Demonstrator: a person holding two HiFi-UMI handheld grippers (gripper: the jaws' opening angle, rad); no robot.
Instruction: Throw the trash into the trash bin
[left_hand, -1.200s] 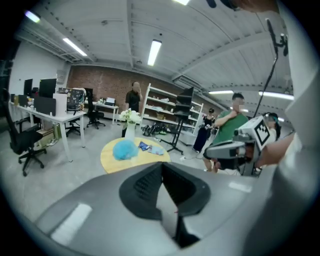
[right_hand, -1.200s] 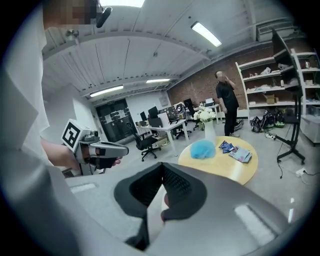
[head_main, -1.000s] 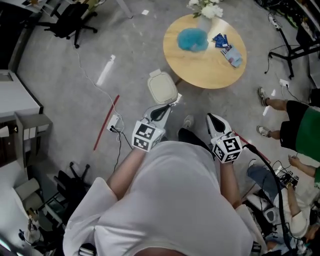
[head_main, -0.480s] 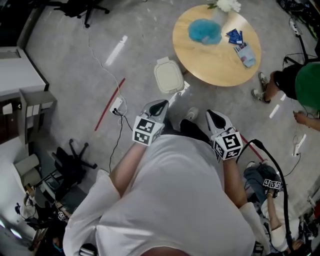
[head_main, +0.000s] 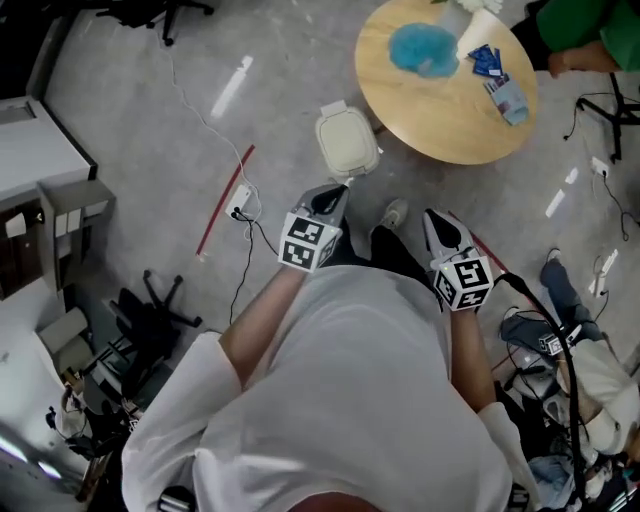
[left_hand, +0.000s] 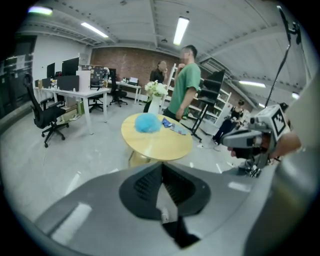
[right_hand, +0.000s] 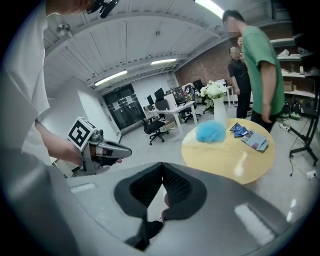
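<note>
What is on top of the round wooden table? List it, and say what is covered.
On the round table: a fluffy blue bundle, a white vase of flowers, small blue packets and a pale flat packet. Anything beneath the bundle is covered.

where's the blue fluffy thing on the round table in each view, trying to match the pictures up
Head view: the blue fluffy bundle lies near the top edge, right of centre.
Left gripper view: it sits just left of centre, at mid-height.
Right gripper view: it sits right of centre, at mid-height.
Shared landmark: the round wooden table under it shows in all three views.
</note>
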